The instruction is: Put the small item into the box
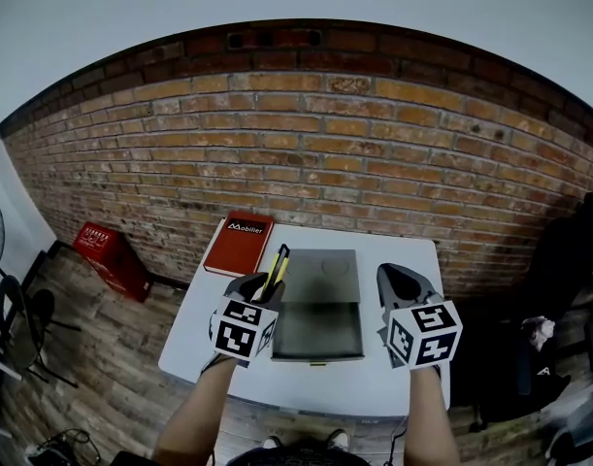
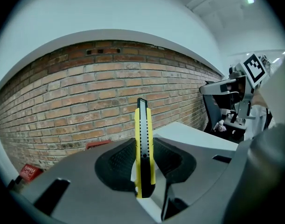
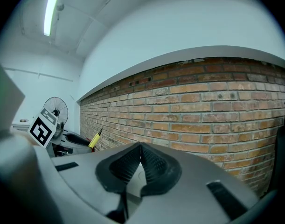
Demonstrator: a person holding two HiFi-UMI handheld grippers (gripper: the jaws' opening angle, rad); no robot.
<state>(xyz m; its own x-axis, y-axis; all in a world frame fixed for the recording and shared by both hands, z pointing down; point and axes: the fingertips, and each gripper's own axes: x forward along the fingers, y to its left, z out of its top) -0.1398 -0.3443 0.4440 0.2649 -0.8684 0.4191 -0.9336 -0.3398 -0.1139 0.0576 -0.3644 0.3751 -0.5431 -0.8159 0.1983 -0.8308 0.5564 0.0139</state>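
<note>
The left gripper [image 1: 263,285] pinched a slim yellow utility knife [image 2: 143,148] with a black ridged slider upright between its fingers, just left of the open grey box [image 1: 320,333] on the bench [image 1: 393,382]. The right gripper [image 3: 140,148] had its fingers pressed together on nothing.

A plain loft-style workroom or office: a bare brick wall [image 1: 315,134] rose to white plaster and a ceiling lit by a fluorescent strip light [image 3: 51,10]. A white table [image 1: 325,382] stood near the bricks on a wood-plank floor [image 1: 112,357], with a red crate [image 1: 112,257] and a standing fan [image 3: 56,108] to one side.
</note>
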